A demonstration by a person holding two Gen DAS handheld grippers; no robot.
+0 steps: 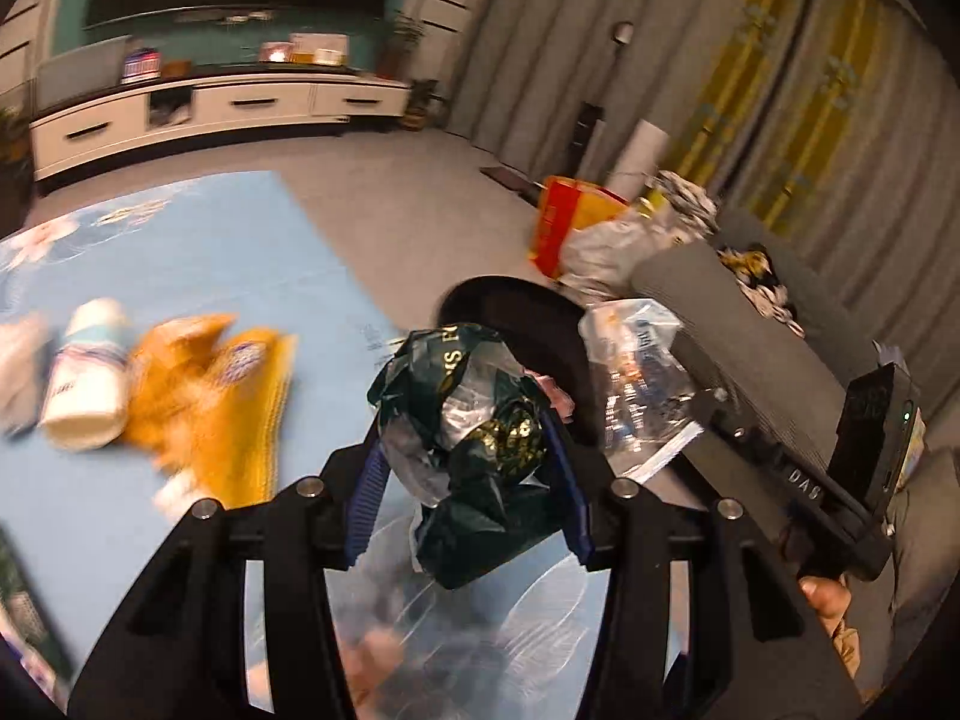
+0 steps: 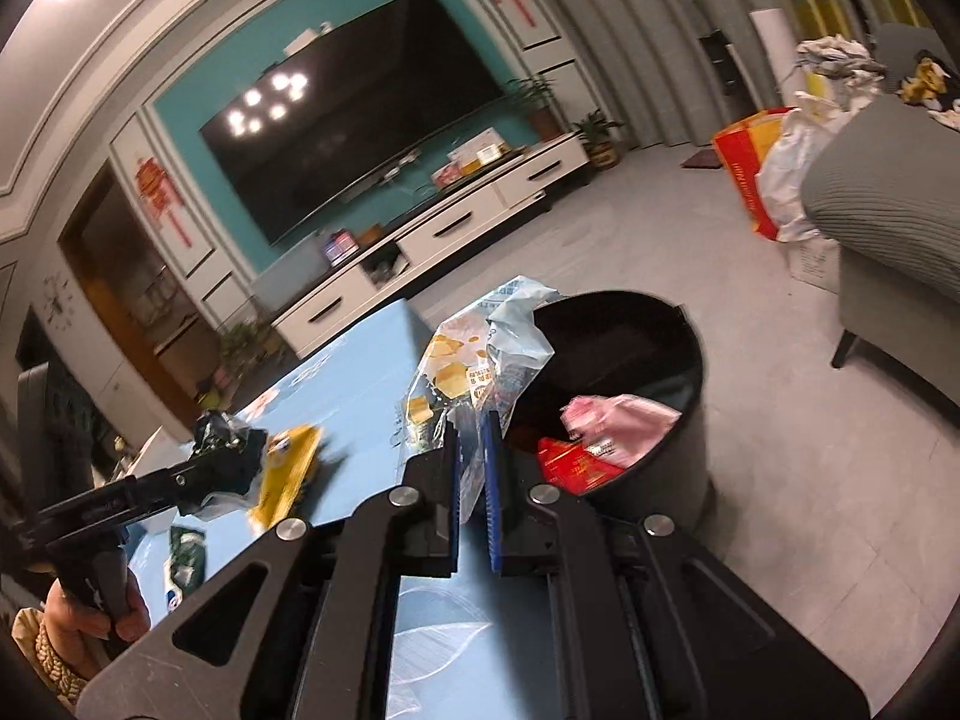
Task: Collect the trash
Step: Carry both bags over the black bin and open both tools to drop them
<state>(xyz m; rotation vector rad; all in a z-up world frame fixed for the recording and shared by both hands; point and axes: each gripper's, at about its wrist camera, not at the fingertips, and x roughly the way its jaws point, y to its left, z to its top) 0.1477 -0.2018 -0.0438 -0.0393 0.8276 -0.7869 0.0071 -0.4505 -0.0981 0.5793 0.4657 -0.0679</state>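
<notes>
The left gripper [image 1: 468,450] grasps a crumpled dark green wrapper [image 1: 480,438] above the blue surface [image 1: 198,252]. The right gripper [image 2: 474,468] is clenched on a clear snack bag [image 2: 480,360], with the black bin [image 2: 648,360] at its 1 o'clock, already holding pink and red trash.
</notes>
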